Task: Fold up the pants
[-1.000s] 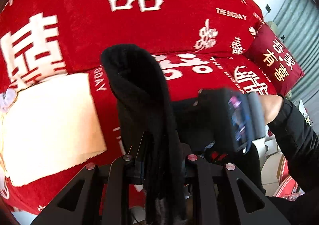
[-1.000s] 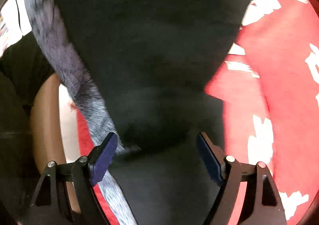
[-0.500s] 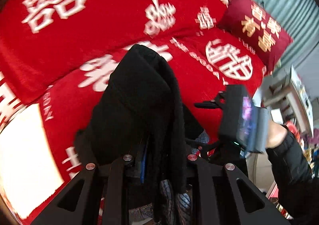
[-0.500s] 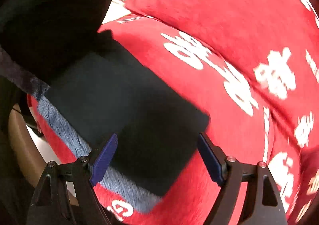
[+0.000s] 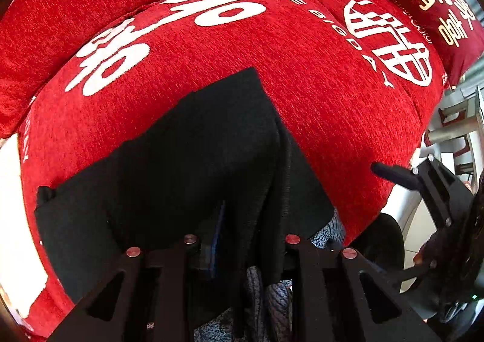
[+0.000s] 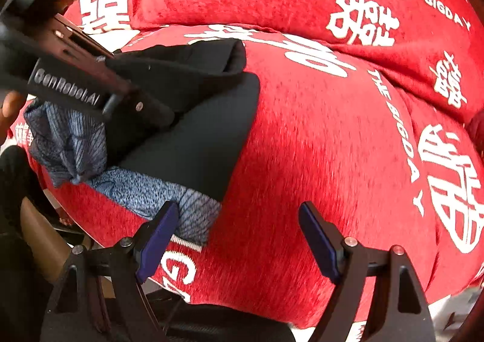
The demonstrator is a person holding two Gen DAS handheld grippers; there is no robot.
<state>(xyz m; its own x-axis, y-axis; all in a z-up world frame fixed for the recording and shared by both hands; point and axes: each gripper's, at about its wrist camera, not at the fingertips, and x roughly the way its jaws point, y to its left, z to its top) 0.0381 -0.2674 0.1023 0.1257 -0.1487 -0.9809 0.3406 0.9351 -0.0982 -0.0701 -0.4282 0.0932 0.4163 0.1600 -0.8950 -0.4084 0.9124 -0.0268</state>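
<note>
Two views are on record. Left wrist view first: your left gripper (image 5: 242, 248) is clamped on the near edge of the black pants (image 5: 193, 166); a pinch of dark cloth rises between its fingers, which stand narrow and close around it. From that grip the pants spread away across the red cushion (image 5: 317, 75), lying mostly flat, with a ridge of folded cloth running from the fingers toward the far corner. Grey-blue lining (image 5: 328, 231) shows at the near right edge of the garment and again below, between the finger arms. Your right gripper (image 5: 423, 187) appears at the right edge of this view, apart from the pants and beyond the cushion's rim. A dark red pillow (image 5: 438, 9) with gold characters sits at the upper right.

Right wrist view: your right gripper (image 6: 237, 239) stands wide, its blue pads (image 6: 317, 242) well apart with nothing between them. It hangs above the red cushion (image 6: 332, 145); its left pad sits just beside the grey-blue lining (image 6: 145, 190) at the garment's near edge; whether they touch cannot be told. The pants (image 6: 199, 136) lie to the left on the cushion, one dark layer flat and a thicker bunch folded over it. Your left gripper (image 6: 115, 100) enters from the upper left and bites into that bunch.
</note>
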